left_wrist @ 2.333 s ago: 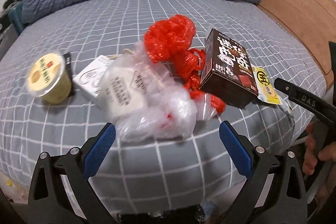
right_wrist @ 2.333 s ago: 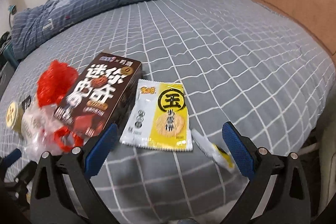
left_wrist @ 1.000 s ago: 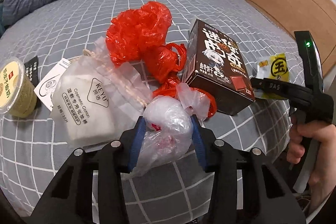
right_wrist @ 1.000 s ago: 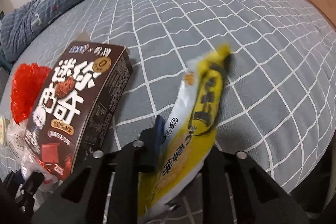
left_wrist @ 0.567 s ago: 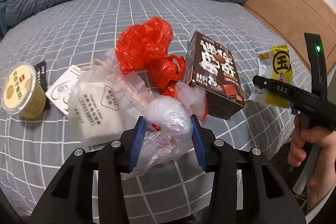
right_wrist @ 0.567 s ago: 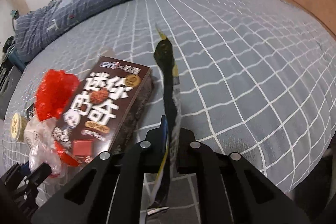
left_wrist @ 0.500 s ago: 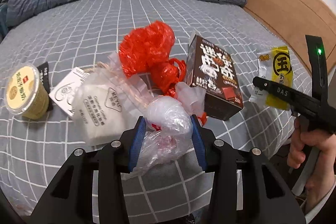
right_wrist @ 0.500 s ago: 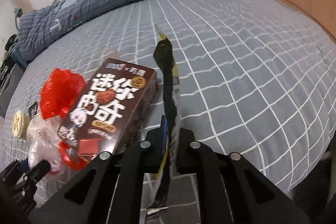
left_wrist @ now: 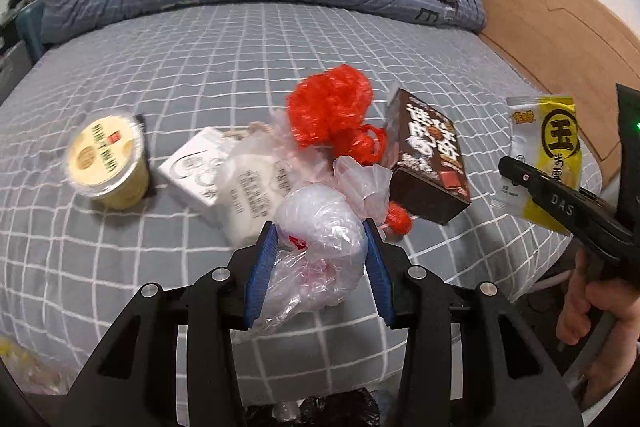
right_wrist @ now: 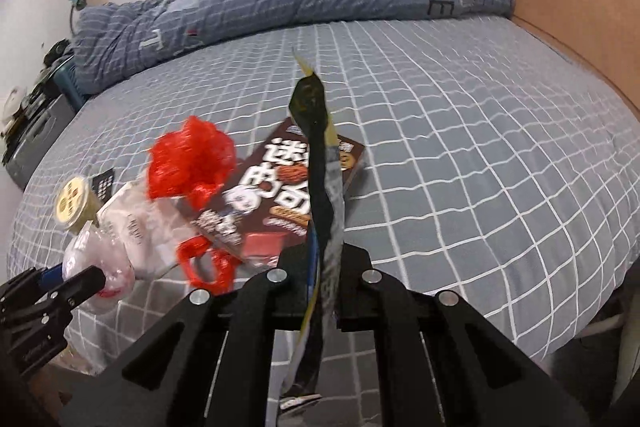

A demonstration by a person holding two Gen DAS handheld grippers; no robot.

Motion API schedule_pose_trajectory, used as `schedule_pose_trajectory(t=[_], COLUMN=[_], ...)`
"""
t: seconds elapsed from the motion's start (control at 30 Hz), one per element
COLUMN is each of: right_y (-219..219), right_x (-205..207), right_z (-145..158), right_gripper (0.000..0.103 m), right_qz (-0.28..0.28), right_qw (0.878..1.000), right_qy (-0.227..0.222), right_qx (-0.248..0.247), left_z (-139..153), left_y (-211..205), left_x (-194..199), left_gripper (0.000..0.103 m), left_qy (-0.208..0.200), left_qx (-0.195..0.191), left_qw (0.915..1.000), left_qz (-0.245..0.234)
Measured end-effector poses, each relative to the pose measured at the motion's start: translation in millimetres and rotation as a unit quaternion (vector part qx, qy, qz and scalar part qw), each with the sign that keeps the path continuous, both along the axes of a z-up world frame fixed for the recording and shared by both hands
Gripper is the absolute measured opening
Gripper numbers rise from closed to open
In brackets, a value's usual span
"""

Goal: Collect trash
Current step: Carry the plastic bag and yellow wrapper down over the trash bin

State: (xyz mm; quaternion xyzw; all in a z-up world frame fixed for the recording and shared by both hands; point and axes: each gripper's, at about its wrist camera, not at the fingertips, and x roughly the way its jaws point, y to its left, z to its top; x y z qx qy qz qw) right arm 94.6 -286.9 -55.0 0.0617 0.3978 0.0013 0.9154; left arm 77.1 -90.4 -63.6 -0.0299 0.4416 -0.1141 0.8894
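Between left tool pads: clear bag

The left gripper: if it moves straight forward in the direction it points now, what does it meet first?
Probably the clear pouch with printed labels, lying just beyond the crumpled clear bag that the left gripper holds; the red plastic bag lies farther. Depth is uncertain.

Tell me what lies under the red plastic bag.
The red plastic bag rests on a clear packet and against the brown box; beneath that is hidden.
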Motion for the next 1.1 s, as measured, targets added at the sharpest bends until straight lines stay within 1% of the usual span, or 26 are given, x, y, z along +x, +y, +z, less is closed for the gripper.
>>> schedule_pose_trajectory(t=[0.17, 0.27, 0.43, 0.67, 0.9, 1.1], right_y=[27, 45, 77, 116, 138, 150], right_x=[-14, -21, -35, -62, -93, -117], right_z=[4, 6, 9, 4, -3, -12], right_gripper=[0.006, 0.006, 0.006, 0.006, 0.006, 0.006], right_qz=[0.026, 0.041, 0.067, 0.1, 0.121, 0.132], right_qw=[1.0, 0.999, 0.997, 0.994, 0.992, 0.99], right_qy=[-0.006, -0.009, -0.014, -0.011, -0.003, 0.008], right_qx=[-0.006, -0.011, -0.022, -0.029, -0.037, -0.044], left_z=[1, 1, 0, 1, -4, -14], left_y=[15, 26, 44, 67, 80, 90], left_x=[-12, -22, -39, -64, -94, -122], left_gripper=[0.043, 0.043, 0.043, 0.043, 0.043, 0.043], left_qy=[-0.002, -0.004, -0.002, -0.002, 0.001, 0.018], left_qx=[0.004, 0.008, 0.011, 0.011, 0.009, 0.004], left_qw=[0.9999, 0.9993, 0.9982, 0.9967, 0.9951, 0.9943], left_qz=[0.017, 0.037, 0.059, 0.081, 0.099, 0.105])
